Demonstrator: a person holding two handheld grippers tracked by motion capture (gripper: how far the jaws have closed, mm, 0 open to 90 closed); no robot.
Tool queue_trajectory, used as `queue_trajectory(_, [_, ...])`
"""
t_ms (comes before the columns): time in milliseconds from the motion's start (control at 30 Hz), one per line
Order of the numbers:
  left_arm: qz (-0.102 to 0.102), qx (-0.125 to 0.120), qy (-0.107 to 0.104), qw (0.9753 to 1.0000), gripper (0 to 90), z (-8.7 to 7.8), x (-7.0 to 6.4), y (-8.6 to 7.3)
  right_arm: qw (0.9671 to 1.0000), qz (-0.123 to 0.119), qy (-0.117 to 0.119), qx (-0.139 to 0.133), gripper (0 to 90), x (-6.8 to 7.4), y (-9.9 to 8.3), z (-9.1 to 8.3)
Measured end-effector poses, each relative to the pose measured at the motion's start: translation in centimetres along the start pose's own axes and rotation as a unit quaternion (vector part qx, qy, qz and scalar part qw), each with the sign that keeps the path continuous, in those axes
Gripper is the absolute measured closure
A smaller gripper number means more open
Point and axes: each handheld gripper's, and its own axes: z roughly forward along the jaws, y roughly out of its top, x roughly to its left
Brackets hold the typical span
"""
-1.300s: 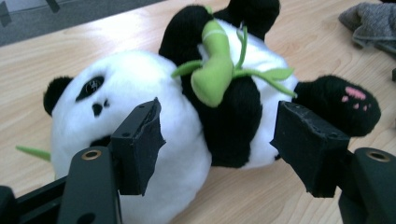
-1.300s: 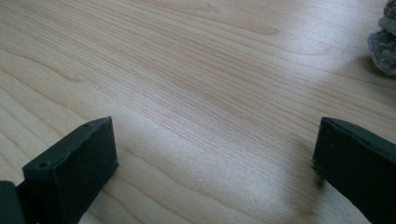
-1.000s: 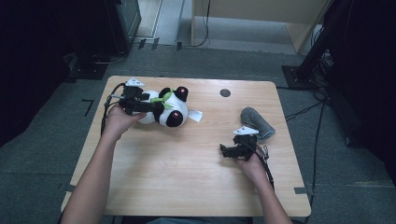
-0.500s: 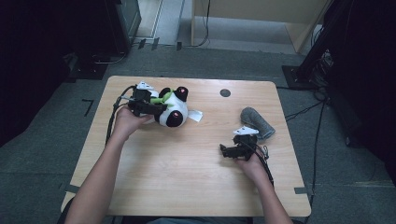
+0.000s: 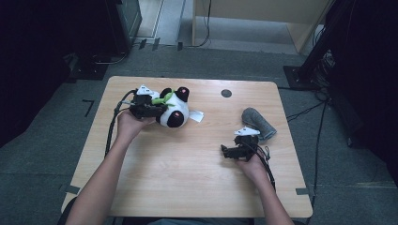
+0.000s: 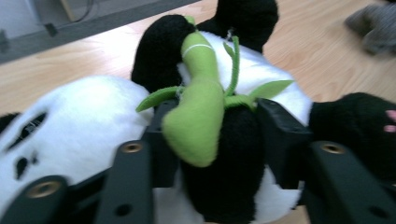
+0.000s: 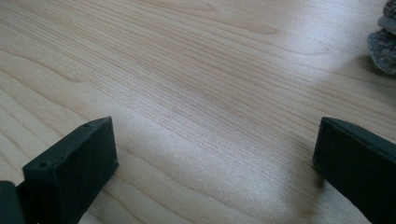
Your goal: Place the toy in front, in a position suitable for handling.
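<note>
My left gripper point(image 5: 157, 108) is closed on the toy panda point(image 5: 172, 108), its jaws pinching the black arm under the green bamboo sprig point(image 6: 198, 107). The panda lies on the table point(image 5: 187, 168), well back from the near edge and left of the grey cloth point(image 5: 258, 123). My right gripper point(image 5: 230, 152) rests near that cloth, jaws spread wide over bare wood, holding nothing. Judged step: grasp made, carry pending. Whether the panda is lifted or resting, I cannot tell. Next move wants a steady lift; open room lies between panda and cloth.
</note>
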Motion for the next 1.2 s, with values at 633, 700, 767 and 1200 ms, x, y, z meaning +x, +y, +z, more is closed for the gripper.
queue_trajectory(633, [-0.044, -0.016, -0.019, 0.9987, 72.1, -1.5, -1.2, 0.9, 1.0, -0.002, 0.0, 0.003, 0.0, -0.1, 0.1, 0.0])
queue_trajectory(700, [-0.045, -0.017, -0.023, 0.9986, 72.2, -1.7, -1.6, 1.1, 1.0, -0.001, 0.002, 0.006, 0.5, -0.1, 0.1, -0.1])
queue_trajectory(767, [-0.041, -0.016, -0.025, 0.9987, 72.2, -2.0, -2.3, 1.2, 1.0, -0.002, 0.002, 0.007, 2.3, -0.1, 0.1, -0.2])
queue_trajectory(1200, [-0.041, -0.015, -0.032, 0.9985, 72.4, -2.7, -5.5, 0.2, 1.0, -0.003, 0.003, 0.007, 13.1, -0.6, 0.2, -0.7])
